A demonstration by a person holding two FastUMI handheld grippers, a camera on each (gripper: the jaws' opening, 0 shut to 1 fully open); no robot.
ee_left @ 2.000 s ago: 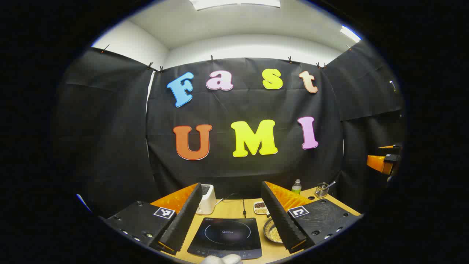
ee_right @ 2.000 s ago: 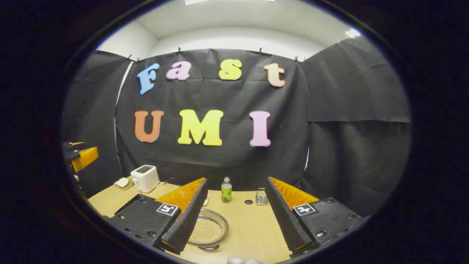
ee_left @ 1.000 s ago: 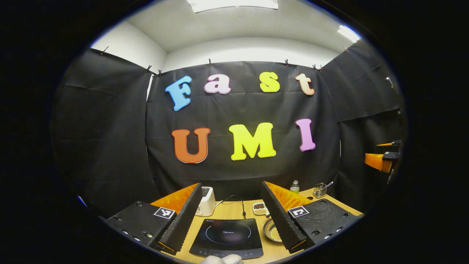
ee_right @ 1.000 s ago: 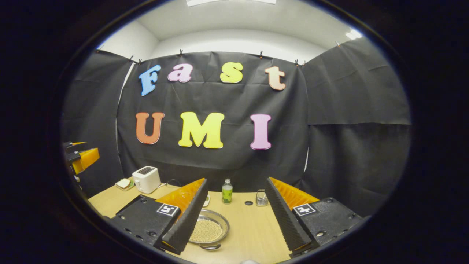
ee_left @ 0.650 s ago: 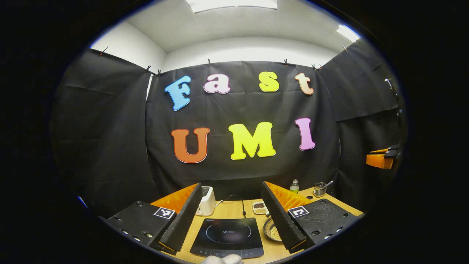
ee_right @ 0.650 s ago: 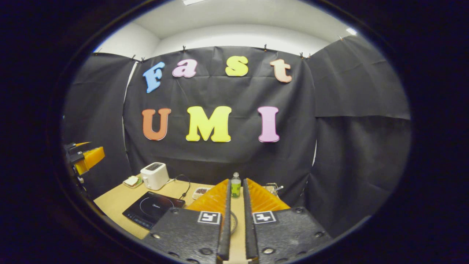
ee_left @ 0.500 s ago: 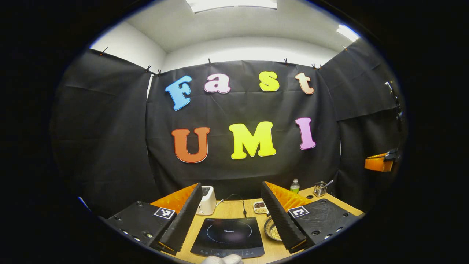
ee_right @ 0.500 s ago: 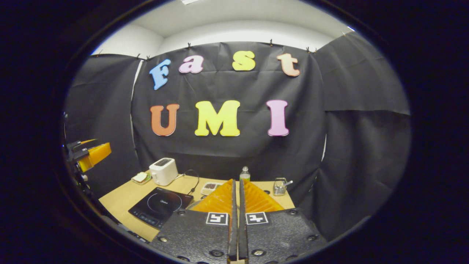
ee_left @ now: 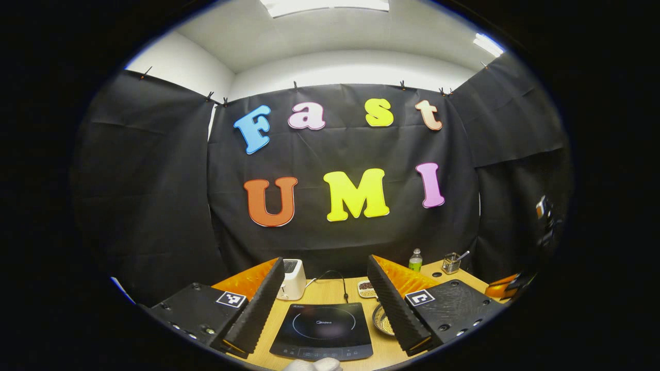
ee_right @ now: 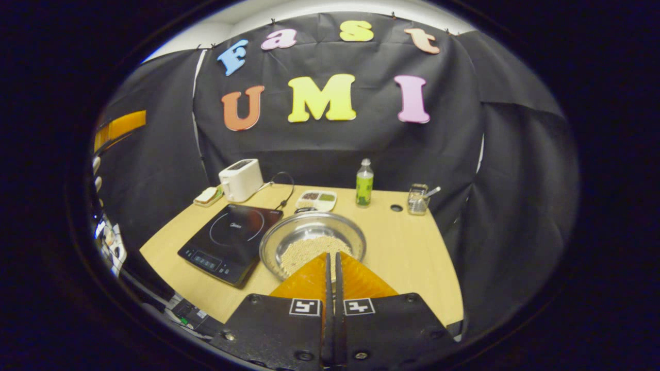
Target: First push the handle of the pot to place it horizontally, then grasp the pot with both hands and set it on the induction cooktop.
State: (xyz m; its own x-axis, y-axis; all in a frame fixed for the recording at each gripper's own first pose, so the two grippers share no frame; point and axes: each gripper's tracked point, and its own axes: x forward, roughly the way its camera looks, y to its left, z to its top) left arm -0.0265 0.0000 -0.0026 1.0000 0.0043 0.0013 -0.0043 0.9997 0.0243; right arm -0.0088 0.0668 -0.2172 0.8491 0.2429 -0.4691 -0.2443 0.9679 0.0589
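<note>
Cloth-walled recording booth, wooden table (ee_right: 407, 247)

Small brand word (ee_left: 324, 322) at the centre of the ring on the induction cooktop (ee_left: 324, 340): too small to read with certainty. Square black-and-white coded markers (ee_left: 230, 299), one on each finger base of the left gripper (ee_left: 325, 260) and of the right gripper (ee_right: 331, 255); no letters or numbers. Green label on the bottle (ee_right: 364, 184): print illegible.
</note>
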